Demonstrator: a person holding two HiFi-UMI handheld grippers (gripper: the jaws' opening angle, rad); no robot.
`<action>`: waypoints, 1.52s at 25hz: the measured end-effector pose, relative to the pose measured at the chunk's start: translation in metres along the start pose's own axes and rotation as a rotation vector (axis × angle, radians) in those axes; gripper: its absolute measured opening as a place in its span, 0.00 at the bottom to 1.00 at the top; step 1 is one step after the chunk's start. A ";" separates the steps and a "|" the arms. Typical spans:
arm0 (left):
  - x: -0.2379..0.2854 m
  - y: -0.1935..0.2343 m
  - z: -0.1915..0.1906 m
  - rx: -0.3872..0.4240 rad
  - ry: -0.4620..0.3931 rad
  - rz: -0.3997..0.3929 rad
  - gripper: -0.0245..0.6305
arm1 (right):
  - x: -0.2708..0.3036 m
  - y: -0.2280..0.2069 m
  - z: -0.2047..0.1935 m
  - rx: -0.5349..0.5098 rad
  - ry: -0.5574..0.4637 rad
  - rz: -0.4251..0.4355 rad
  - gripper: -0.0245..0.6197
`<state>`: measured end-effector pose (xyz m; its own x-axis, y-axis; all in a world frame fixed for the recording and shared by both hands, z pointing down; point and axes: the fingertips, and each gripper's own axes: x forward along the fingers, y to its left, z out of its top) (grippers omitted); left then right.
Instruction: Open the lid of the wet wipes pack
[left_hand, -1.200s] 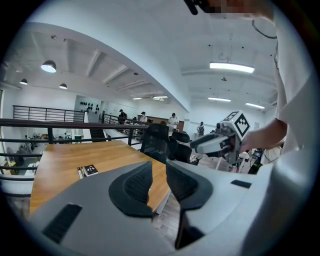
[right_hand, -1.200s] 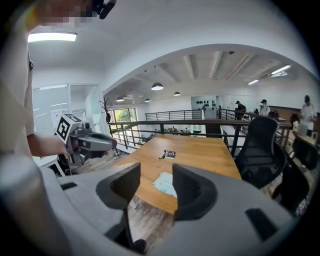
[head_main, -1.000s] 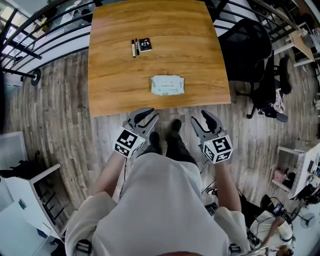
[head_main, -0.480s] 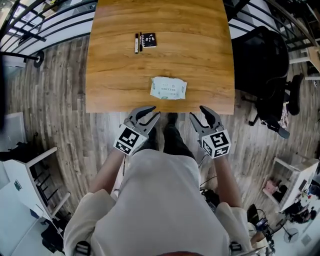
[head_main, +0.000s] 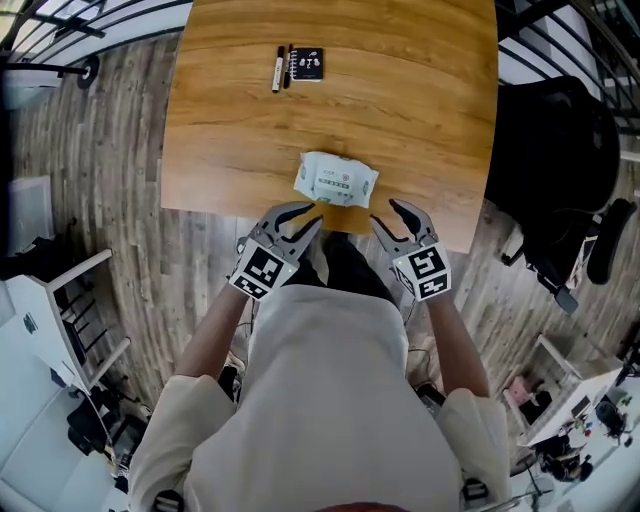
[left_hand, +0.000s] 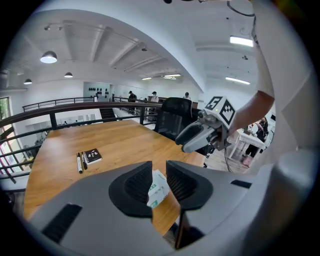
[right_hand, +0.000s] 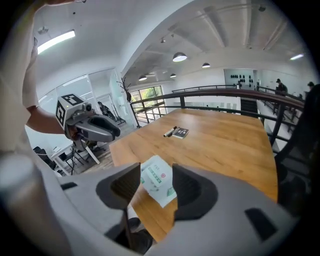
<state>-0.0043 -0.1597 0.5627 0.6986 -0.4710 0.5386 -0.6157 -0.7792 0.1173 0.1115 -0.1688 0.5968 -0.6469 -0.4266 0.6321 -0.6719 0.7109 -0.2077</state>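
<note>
The wet wipes pack (head_main: 336, 180) is a pale green-and-white soft pack lying flat near the front edge of the wooden table (head_main: 400, 100). My left gripper (head_main: 308, 215) hovers just short of the pack's near left corner, jaws apart and empty. My right gripper (head_main: 384, 213) hangs at the near right corner, also parted with nothing in it. In the left gripper view the pack (left_hand: 157, 189) shows beyond the gap of the left gripper (left_hand: 159, 167). In the right gripper view the pack (right_hand: 157, 184) lies past the right gripper (right_hand: 156, 172).
A black marker (head_main: 277, 69) and a small black notebook (head_main: 308, 63) lie at the far left of the table. A black office chair (head_main: 560, 150) stands to the right, white shelving (head_main: 60, 300) on the floor to the left, a dark railing (left_hand: 75, 112) behind the table.
Both grippers have moved forward and down from over the floor to the table's front edge, closing in on the pack from either side. Their jaws kept the same spread.
</note>
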 end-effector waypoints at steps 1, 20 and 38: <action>0.006 0.002 -0.003 -0.002 0.010 0.007 0.16 | 0.007 -0.003 -0.003 -0.006 0.009 0.017 0.33; 0.103 0.027 -0.078 0.268 0.211 -0.117 0.18 | 0.110 -0.025 -0.068 -0.097 0.162 0.104 0.32; 0.143 0.016 -0.135 0.725 0.314 -0.264 0.22 | 0.138 -0.025 -0.092 -0.243 0.202 0.125 0.33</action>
<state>0.0362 -0.1839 0.7541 0.5868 -0.1823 0.7890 0.0165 -0.9714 -0.2368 0.0726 -0.1937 0.7577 -0.6179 -0.2252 0.7533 -0.4705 0.8735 -0.1248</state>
